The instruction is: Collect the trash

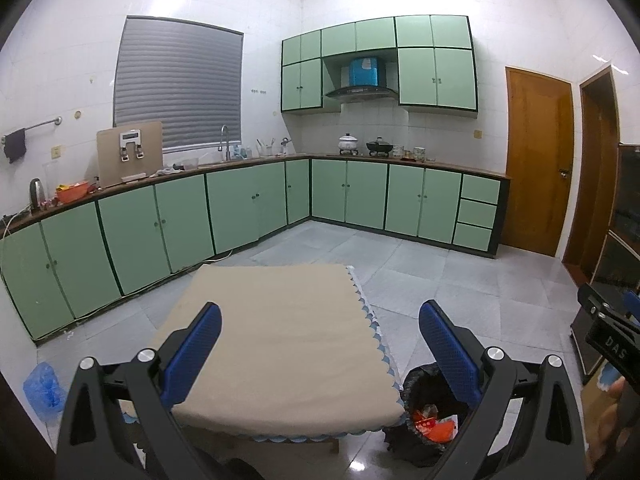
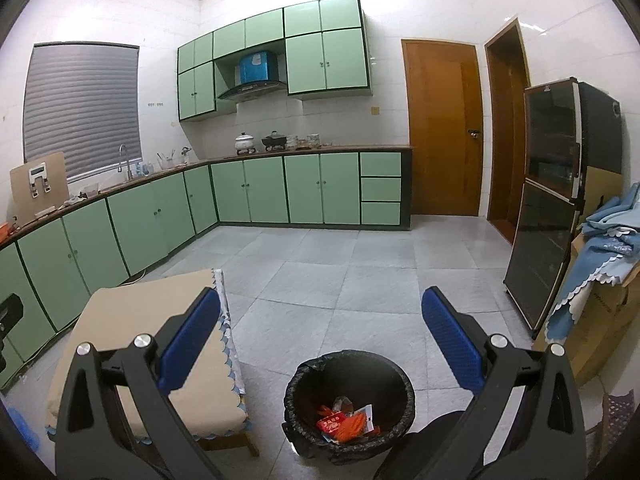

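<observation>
A black bin (image 2: 349,400) lined with a black bag stands on the floor right of the low table (image 2: 132,344). Red and orange wrappers (image 2: 346,422) lie at its bottom. My right gripper (image 2: 320,312) hovers above and in front of the bin, open, with nothing between its blue pads. My left gripper (image 1: 320,320) is open over the table's beige cloth (image 1: 280,340), holding nothing. In the left wrist view the bin (image 1: 430,412) shows beside the table's right edge, partly hidden by the right finger, with wrappers (image 1: 434,426) inside. The right gripper's body (image 1: 612,336) shows at the right edge.
Green cabinets (image 1: 240,208) run along the left and far walls under a counter with pots and a kettle. A dark glass-fronted cabinet (image 2: 552,208) and boxes draped in blue cloth (image 2: 600,264) stand at right. A blue plastic bag (image 1: 42,388) lies on the floor at left.
</observation>
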`<state>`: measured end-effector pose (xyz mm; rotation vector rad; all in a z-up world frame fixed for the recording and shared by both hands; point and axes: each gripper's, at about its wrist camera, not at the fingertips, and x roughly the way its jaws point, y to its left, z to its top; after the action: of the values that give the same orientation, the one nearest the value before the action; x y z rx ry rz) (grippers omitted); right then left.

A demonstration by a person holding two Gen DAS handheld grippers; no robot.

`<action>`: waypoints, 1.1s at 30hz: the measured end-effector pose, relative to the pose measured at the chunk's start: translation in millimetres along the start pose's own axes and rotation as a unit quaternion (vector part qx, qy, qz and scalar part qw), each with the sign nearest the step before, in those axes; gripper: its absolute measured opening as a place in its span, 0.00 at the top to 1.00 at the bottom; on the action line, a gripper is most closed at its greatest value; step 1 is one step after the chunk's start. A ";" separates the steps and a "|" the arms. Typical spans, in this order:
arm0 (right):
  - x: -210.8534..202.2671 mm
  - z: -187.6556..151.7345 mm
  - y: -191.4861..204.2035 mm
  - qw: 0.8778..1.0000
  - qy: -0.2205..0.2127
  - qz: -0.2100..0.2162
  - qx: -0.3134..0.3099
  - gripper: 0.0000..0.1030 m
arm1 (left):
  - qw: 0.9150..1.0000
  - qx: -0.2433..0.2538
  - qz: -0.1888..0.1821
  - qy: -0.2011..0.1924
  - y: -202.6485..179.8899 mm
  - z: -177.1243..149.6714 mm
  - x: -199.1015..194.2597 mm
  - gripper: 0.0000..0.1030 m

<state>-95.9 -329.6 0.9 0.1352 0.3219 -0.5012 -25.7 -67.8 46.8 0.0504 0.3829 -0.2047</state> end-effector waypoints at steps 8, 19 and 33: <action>0.2 -1.0 -3.5 1.000 0.004 -0.003 -0.002 0.05 | 1.000 0.002 -0.004 0.013 3.2 -5.3 6.8 0.06; 2.5 -1.7 -3.8 1.000 0.008 -0.006 -0.003 0.05 | 1.000 0.002 -0.008 0.015 5.0 -4.4 8.0 0.06; 2.6 -5.1 -6.3 1.000 0.009 -0.006 -0.003 0.05 | 1.000 0.002 -0.010 0.016 2.8 -4.9 11.4 0.06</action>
<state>-98.2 -335.1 -5.1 0.1320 0.3422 -0.5114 -16.6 -66.8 38.0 0.0533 0.4160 -0.2239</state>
